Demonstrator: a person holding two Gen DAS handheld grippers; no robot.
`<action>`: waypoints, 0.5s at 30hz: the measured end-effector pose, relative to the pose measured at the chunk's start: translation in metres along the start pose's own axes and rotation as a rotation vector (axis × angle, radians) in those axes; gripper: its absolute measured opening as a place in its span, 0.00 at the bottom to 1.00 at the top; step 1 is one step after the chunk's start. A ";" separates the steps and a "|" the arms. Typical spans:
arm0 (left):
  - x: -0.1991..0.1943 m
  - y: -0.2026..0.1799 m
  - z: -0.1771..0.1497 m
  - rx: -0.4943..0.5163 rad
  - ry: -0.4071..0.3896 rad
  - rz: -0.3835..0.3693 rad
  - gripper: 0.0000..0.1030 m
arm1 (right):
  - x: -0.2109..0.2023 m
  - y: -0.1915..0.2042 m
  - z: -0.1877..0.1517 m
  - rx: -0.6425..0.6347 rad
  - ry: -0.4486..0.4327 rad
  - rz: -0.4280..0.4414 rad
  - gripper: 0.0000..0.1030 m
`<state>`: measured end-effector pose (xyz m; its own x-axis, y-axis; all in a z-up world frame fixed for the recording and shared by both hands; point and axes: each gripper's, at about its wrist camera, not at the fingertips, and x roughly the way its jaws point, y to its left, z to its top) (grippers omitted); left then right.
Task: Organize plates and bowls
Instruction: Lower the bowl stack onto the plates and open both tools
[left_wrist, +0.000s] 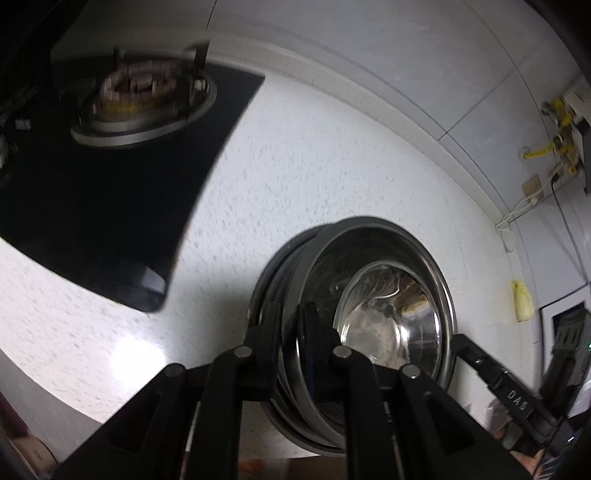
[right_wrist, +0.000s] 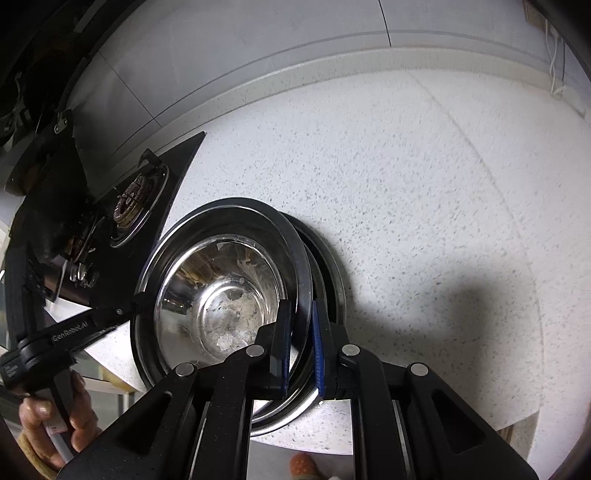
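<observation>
Speckled white stone countertop (right_wrist: 406, 184), matte and wide, running to a pale tiled wall (left_wrist: 369, 55) at twelve o'clock. Black glass hob (left_wrist: 110, 203) at ten o'clock in the left wrist view, round metal burner (left_wrist: 140, 96) on it, blurred. Nested stack of stainless steel plates and bowls (right_wrist: 221, 288) on the counter near its front edge, at about six o'clock in both views; round, thin-rimmed, mirror-polished, with smudged residue in the innermost bowl (left_wrist: 384, 314). Right gripper (right_wrist: 302, 343) clenched on the stack's rim at the stack's four o'clock, blue pads either side of the thin rims. Left gripper (left_wrist: 291, 332) nearly closed, pinching the opposite rim at the stack's eight o'clock. Hand (right_wrist: 55, 424) at eight o'clock of the right wrist view, wrapped round the left gripper's handle.
</observation>
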<state>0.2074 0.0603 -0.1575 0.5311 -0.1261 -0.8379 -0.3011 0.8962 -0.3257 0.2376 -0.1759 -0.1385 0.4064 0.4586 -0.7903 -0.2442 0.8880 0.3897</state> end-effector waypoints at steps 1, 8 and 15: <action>-0.005 -0.003 -0.001 0.021 -0.019 0.016 0.11 | -0.003 0.002 -0.001 -0.007 -0.012 -0.007 0.10; -0.047 -0.034 -0.026 0.200 -0.140 0.085 0.11 | -0.037 0.015 -0.019 -0.056 -0.104 -0.037 0.24; -0.084 -0.057 -0.070 0.286 -0.211 0.048 0.11 | -0.081 0.018 -0.047 -0.074 -0.188 -0.082 0.39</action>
<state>0.1247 -0.0095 -0.0997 0.6827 -0.0172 -0.7305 -0.1117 0.9855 -0.1275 0.1588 -0.1986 -0.0895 0.5829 0.3891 -0.7133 -0.2643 0.9209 0.2864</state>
